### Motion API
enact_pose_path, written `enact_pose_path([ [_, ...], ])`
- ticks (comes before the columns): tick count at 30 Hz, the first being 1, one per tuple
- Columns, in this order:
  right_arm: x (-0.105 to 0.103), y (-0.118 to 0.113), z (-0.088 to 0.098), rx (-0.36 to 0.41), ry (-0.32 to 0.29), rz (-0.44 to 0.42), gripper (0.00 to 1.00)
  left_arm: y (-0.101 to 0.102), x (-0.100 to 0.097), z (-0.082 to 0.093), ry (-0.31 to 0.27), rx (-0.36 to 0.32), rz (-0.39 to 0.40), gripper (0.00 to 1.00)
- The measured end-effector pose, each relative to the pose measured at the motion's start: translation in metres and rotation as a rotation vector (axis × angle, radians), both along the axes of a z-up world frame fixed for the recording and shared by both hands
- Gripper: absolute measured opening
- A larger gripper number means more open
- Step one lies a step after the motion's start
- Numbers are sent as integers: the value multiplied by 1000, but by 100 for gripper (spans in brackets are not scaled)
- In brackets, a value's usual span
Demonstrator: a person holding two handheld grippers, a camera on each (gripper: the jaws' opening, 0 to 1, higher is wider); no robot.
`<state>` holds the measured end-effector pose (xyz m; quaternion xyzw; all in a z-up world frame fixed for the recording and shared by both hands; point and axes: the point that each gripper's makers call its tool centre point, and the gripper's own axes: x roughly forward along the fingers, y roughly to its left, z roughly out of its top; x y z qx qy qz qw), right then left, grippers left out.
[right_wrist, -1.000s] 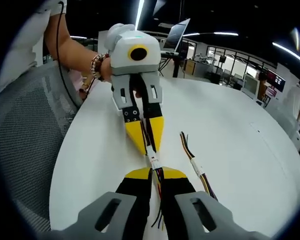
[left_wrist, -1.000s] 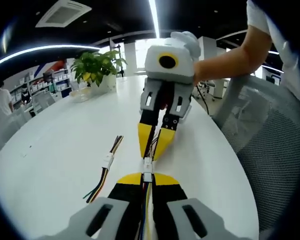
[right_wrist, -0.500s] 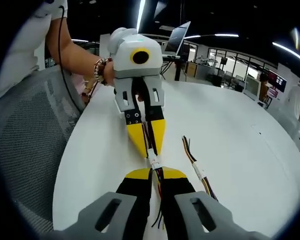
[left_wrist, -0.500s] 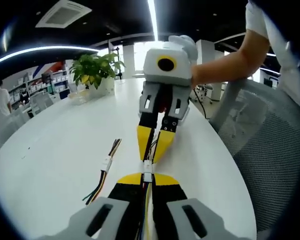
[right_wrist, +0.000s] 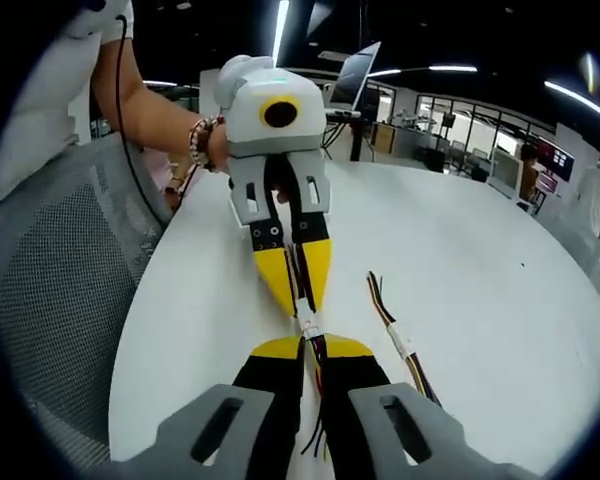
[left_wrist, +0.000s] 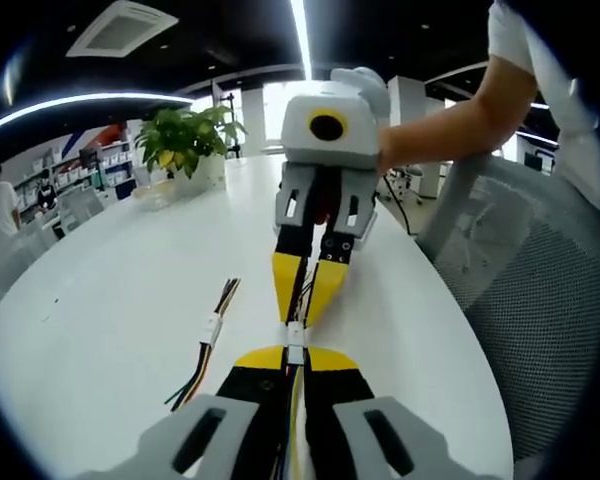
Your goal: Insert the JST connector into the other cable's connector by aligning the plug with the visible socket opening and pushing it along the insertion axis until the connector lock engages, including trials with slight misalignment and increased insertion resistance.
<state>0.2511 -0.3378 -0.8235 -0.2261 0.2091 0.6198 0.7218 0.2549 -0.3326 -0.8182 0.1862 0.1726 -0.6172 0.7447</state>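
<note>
Both grippers meet tip to tip low over the white round table [left_wrist: 110, 290]. My left gripper [left_wrist: 295, 354] is shut on a multicoloured cable that runs back between its jaws. Its small white JST connector [left_wrist: 295, 335] sticks out in front of the tips. Opposite, my right gripper [left_wrist: 303, 303] is shut on the other cable, its yellow tips touching that connector. In the right gripper view the white connector pair [right_wrist: 308, 323] sits between my right gripper [right_wrist: 313, 346] and my left gripper [right_wrist: 298, 298]. The two housings look pressed together; I cannot see the lock.
A spare cable with a white connector [left_wrist: 212, 328] lies loose on the table, also the spare cable [right_wrist: 398, 340]. A potted plant [left_wrist: 185, 140] stands at the far side. A grey mesh chair [left_wrist: 540, 300] borders the table edge. A laptop [right_wrist: 355, 68] sits further off.
Both views have shifted slightly with the hands. The grippers stay tip to tip on the white connectors, and the spare cable has not moved.
</note>
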Motion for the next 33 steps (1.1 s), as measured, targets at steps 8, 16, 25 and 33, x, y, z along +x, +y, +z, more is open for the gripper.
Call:
enact_pose_path([
  [8, -2, 1, -3, -7, 22, -9, 2, 1, -2, -3, -2, 20, -9, 0],
  [16, -1, 1, -1, -2, 29, -16, 2, 1, -1, -2, 7, 16, -5, 0],
  [25, 4, -2, -3, 16, 18, -33, 3, -1, 3, -3, -3, 22, -3, 0],
  [33, 23, -9, 3, 43, -6, -97, 4, -10, 23, 3, -27, 16, 7, 0],
])
